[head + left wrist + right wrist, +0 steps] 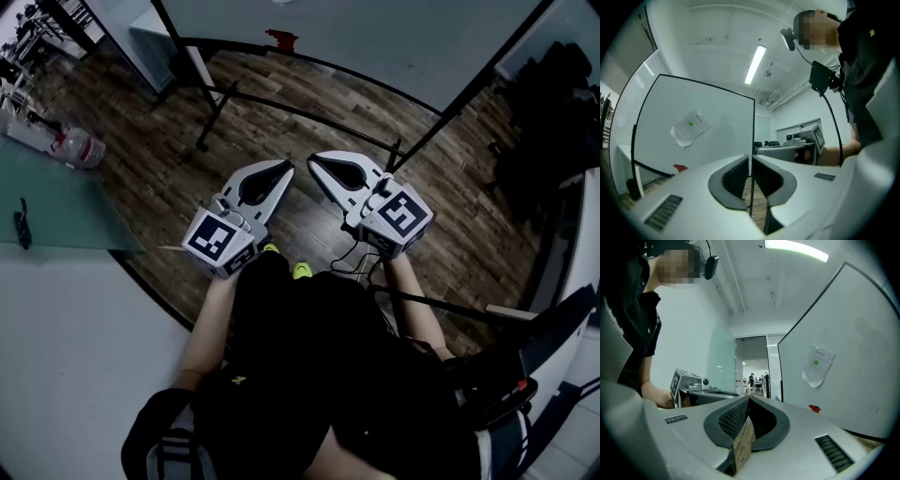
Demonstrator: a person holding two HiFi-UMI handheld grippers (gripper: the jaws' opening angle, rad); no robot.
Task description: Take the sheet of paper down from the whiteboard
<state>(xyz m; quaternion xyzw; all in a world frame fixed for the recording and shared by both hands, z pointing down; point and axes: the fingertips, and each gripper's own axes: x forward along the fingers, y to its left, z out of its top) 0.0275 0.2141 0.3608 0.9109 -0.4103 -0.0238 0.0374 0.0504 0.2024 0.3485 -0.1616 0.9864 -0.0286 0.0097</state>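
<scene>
Left claw (286, 169) and right claw (314, 162) face one sheet (690, 127).

left gripper view | my left gripper (751, 157): jaws all but together, nothing between them | I see the whiteboard (717, 126) ahead-left of the jaws | sheet of paper (690, 128) on it, tilted, 1 green dot | red item (680, 167) lower, at the board's bottom edge

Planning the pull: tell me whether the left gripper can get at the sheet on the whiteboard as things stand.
Probably yes: nothing stands between the left gripper and the sheet on the whiteboard, but it is well short of it, jaws together.
</scene>
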